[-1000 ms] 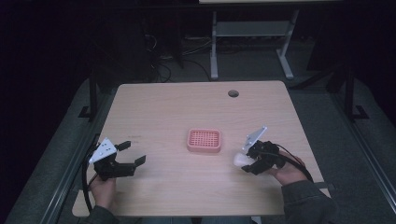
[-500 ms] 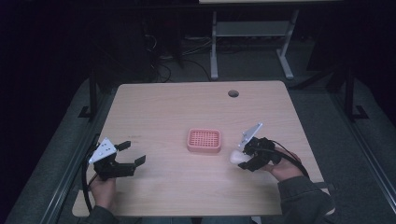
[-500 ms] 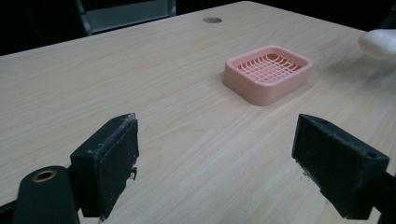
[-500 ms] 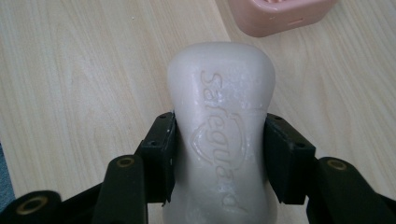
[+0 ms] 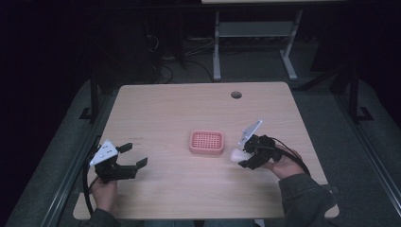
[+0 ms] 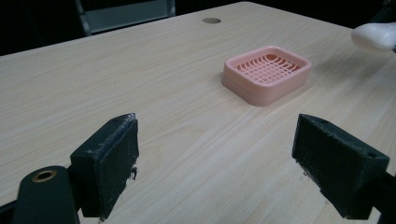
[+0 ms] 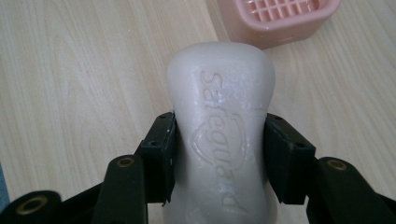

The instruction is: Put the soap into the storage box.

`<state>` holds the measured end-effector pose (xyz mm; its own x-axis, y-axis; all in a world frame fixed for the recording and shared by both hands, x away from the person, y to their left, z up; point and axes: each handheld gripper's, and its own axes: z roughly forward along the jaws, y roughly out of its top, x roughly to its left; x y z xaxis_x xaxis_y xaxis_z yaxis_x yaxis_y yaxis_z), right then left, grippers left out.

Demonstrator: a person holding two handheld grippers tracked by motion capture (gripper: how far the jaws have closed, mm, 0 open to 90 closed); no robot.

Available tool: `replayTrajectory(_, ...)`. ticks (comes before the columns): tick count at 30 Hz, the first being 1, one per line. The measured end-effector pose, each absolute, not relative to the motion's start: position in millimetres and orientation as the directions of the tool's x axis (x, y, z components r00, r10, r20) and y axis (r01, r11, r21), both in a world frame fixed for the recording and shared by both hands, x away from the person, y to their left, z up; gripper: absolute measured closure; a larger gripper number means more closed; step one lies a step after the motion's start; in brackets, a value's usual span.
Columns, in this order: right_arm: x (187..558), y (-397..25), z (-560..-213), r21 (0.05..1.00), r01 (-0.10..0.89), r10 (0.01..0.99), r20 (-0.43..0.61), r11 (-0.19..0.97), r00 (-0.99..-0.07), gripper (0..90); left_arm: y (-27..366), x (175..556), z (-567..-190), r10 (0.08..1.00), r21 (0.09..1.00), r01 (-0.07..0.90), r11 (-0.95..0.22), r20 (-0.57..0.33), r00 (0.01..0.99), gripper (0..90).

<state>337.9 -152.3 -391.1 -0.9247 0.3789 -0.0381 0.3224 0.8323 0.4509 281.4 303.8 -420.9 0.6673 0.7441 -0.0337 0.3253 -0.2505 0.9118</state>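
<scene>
The right claw [image 7: 218, 154] was clamped on a white soap [image 7: 219, 135], one jaw pressed against each long side, the embossed brand name facing the camera. The bar pointed forward past the jaw tips, held just above the worktop [image 5: 179, 109]. In the high view, the soap [image 5: 236, 154] hung just right of a pink dish [image 5: 206, 143], near it but not touching. The dish had a slotted grid floor and sat at about the middle of the worktop.

The left claw [image 5: 132, 157] rested well apart, near the front left corner, its jaws wide apart and holding nothing, aimed toward the dish.

The step in hand looked like carrying the soap to the dish. The next move would likely call for bringing the bar over the rim, lowering it flat onto the grid, then parting the jaws.
</scene>
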Motion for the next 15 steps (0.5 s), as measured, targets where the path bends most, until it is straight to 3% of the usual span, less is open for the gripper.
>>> replayTrajectory(15, 344.1, -137.4, -383.1, 0.442, 0.293, 0.352, -0.055, 0.848, -0.935, 48.6, 305.2, 282.7, -421.3, 0.742, 0.911, 0.323, -0.257, -0.029, 0.67, 14.1)
